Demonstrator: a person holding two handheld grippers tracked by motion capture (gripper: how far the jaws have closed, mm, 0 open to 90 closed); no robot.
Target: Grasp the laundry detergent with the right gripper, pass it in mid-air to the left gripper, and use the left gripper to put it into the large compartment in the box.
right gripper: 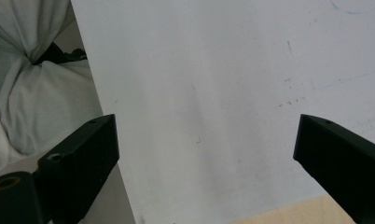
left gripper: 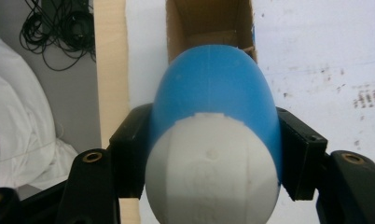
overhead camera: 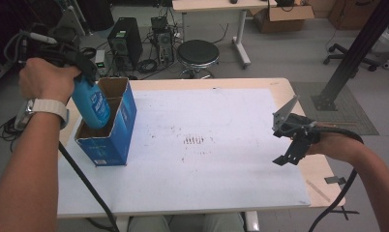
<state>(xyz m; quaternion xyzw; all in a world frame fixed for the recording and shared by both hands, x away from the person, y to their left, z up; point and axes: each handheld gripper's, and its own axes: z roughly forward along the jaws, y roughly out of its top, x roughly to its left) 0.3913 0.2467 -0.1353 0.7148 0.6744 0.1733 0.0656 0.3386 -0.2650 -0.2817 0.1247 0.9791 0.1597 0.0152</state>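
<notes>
Black jaws of the left gripper [left gripper: 213,154] are clamped on either side of one blue, egg-shaped plastic bottle with a white rounded end [left gripper: 212,140], held firmly. In the high view, this left gripper [overhead camera: 83,72] carries the bottle [overhead camera: 92,106] above the left part of the table, its lower end dipping into the open top of one blue cardboard box with a brown inside [overhead camera: 116,137]. The bottle's long axis runs nearly upright, tilted a little, white end toward the gripper, blue end pointing down into the box's near compartment; a divider splits the box into two compartments.

The right gripper [overhead camera: 291,145] sits low near the table's right edge, well apart from the box; its jaws stand wide apart with nothing between them.

One pale wooden table [overhead camera: 284,89] is covered by a white sheet with dark smudges [overhead camera: 207,145]. Behind it stand one round black stool [overhead camera: 198,54], a black computer tower [overhead camera: 125,41], tangled cables and another table on a grey floor.
</notes>
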